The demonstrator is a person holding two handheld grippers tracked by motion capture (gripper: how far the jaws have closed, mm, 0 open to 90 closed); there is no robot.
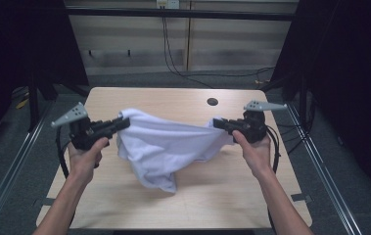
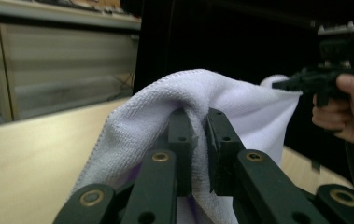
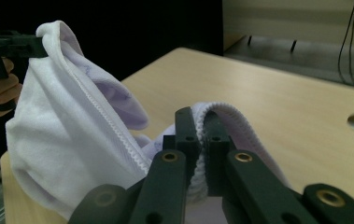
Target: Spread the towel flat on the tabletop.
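Dark curtains flank our wooden tabletop (image 1: 251, 191); we see the left gripper (image 1: 120, 123) and right gripper (image 1: 218, 123) each clamped on the white towel (image 1: 168, 142), stretched above its centre.

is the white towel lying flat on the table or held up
Held up: each hand-held gripper, left and right, pinches the towel, which sags between them.

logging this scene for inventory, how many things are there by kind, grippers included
white towel: 1
handheld grippers: 2, left gripper and right gripper, both clamped on the towel
wooden table: 1
total: 4
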